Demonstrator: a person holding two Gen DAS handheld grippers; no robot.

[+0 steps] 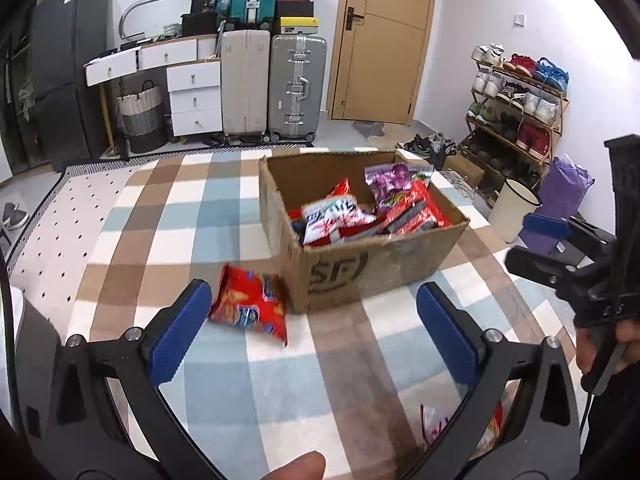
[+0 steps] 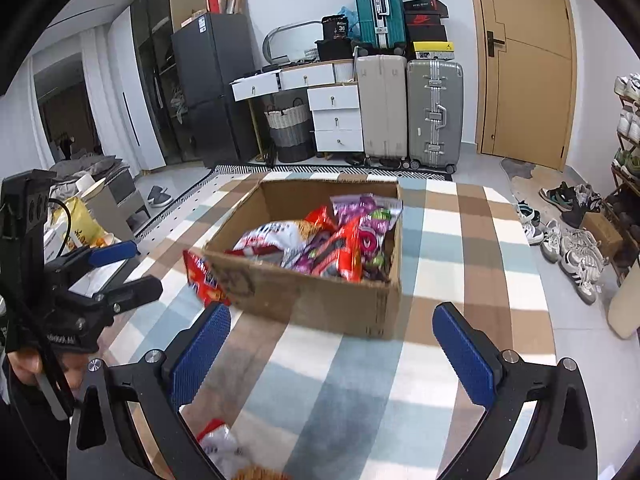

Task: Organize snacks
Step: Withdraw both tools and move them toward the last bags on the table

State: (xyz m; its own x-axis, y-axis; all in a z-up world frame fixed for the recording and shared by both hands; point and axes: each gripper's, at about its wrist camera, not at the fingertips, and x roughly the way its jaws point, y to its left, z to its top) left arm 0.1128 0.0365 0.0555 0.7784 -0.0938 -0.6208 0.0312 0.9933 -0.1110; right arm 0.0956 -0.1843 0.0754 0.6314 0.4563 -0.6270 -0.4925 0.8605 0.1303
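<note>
On checked rug [image 1: 208,208], cardboard box [image 1: 360,276], snack packets [image 1: 340,220] inside

cardboard box [image 1: 372,268]: 1 | red snack bag [image 1: 250,308] outside: 1 | suitcases [image 1: 298,88]: 3

box [image 1: 360,268] on rug [image 1: 168,216] | snacks [image 1: 360,216] in box | 1 pkt [image 1: 250,306] left of box

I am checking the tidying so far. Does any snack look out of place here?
Yes. One red snack bag lies on the checked rug, outside the cardboard box, against its near left corner, while the other snacks are piled inside. Another packet lies on the rug nearer the camera, partly hidden.
</note>
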